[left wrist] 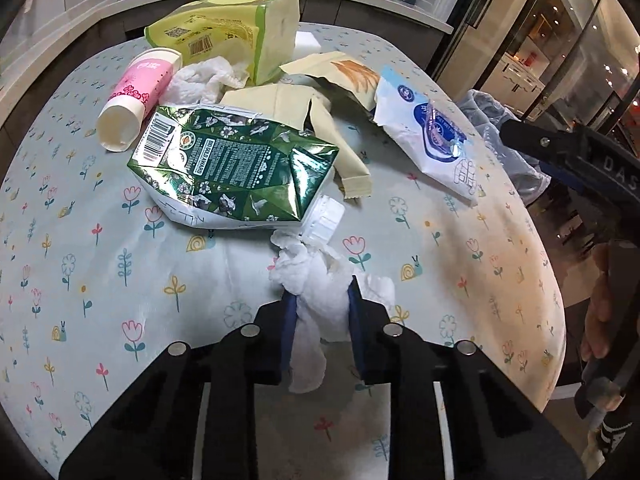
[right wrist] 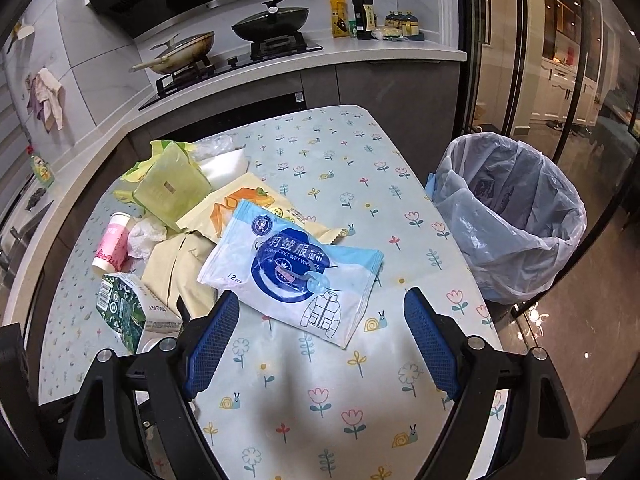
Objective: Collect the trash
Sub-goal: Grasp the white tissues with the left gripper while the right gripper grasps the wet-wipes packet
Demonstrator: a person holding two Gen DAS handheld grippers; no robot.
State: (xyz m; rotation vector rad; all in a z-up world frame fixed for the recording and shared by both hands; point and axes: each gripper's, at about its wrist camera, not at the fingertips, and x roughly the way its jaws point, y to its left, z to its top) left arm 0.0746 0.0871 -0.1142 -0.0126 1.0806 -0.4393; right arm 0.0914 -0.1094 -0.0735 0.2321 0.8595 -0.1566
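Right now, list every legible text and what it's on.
"BIO GOLD AWARD": green carton.
"WET WIPES", "12 pcs", plus Chinese characters: blue-white wipes pack.
"DAS", cut off: right gripper.
Barcodes and fine print on the carton, yellow-green bag, pink cup, counter bottles: too small.

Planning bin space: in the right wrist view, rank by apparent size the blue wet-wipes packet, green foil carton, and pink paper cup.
1. Blue-and-white wet-wipes packet, largest, though nearest the camera.
2. Green foil carton, partly hidden.
3. Pink paper cup, smallest.

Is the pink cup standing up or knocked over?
Knocked over. The pink cup lies on its side on the table, its rim against the crumpled tissue.
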